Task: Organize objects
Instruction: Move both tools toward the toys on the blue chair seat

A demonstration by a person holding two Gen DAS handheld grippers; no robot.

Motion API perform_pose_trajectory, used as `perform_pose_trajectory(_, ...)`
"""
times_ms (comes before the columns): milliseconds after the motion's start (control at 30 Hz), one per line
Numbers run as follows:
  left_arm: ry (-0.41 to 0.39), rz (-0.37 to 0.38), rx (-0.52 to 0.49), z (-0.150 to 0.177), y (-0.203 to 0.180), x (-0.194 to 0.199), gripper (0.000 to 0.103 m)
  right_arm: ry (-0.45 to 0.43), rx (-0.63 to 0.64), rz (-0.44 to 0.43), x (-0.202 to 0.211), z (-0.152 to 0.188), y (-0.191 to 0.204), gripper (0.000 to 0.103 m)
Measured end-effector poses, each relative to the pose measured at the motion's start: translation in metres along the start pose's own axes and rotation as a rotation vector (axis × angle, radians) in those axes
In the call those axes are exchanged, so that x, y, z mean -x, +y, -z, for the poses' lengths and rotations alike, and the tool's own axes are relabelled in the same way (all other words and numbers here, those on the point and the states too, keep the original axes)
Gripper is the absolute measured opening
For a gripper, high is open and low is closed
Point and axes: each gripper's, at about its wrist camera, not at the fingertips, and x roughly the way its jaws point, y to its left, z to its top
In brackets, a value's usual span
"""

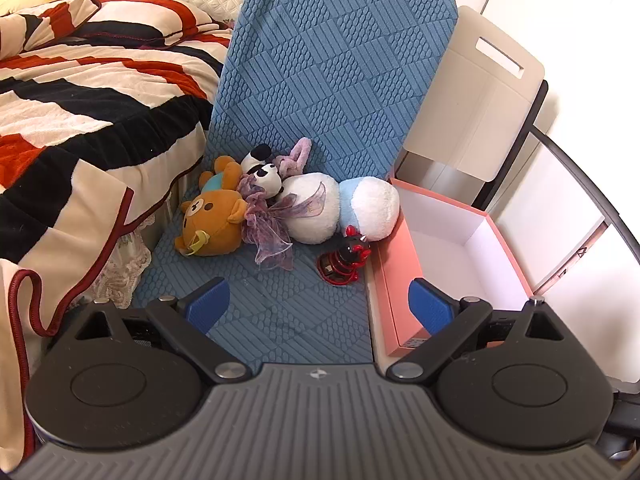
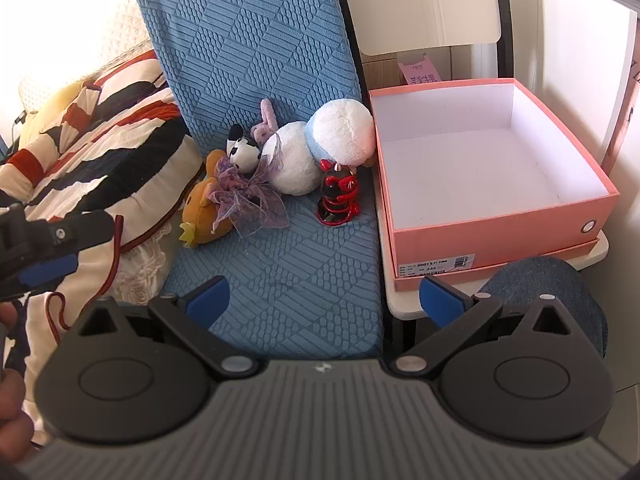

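Soft toys lie in a heap at the back of a blue textured chair seat (image 1: 280,312) (image 2: 288,280): a brown bear (image 1: 214,222) (image 2: 200,214), a small panda (image 1: 266,172) (image 2: 242,152), a white and pale blue plush (image 1: 340,204) (image 2: 320,140) with a purple gauze bow (image 1: 272,228) (image 2: 248,196). A red and black spring figure (image 1: 346,256) (image 2: 340,196) stands beside them. An empty pink box (image 1: 460,248) (image 2: 480,152) sits to the right. My left gripper (image 1: 320,304) and right gripper (image 2: 324,296) hang open over the seat's front, nothing between their fingers.
A striped red, black and cream blanket (image 1: 80,100) (image 2: 92,152) covers the bed on the left. The box rests on a white chair (image 1: 472,92) (image 2: 408,300). In the right wrist view the left gripper (image 2: 44,248) and a hand (image 2: 12,420) show at the left edge.
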Motion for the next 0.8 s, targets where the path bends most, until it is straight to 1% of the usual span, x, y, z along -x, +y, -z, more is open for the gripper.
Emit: perform_pose_trajectory(800,0.0,0.001,0.001,0.0015,0.002,0.0001,0.098,0.026,-0.013,0.008,-0.0045,0.0033,-0.0019,0.103)
